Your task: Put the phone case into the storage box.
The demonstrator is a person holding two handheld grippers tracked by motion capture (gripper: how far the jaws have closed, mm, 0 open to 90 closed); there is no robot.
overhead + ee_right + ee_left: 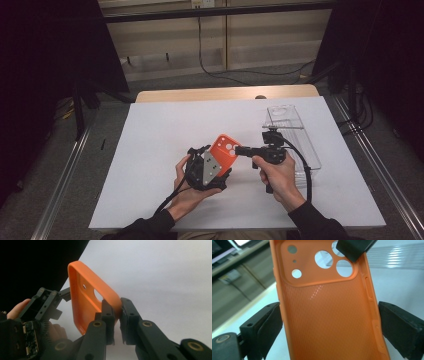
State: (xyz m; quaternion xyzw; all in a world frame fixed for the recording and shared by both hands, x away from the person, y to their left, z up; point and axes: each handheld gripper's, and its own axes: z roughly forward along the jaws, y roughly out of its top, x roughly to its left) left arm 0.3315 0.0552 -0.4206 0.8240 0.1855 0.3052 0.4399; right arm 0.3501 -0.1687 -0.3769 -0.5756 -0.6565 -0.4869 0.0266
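An orange phone case is held above the white sheet between both grippers. In the left gripper view its ribbed inner side faces me, camera holes at the top. My left gripper is shut on the case, one jaw against each long edge. My right gripper is shut on the case's rim near the camera corner, one jaw inside and one outside. Its fingertip shows over the holes in the left gripper view. From above, the left gripper sits left of the right gripper.
A white sheet covers the wooden table. A clear plastic box lies at the right, just behind the right hand. Metal rails run along both sides of the table, and cables trail on the floor beyond.
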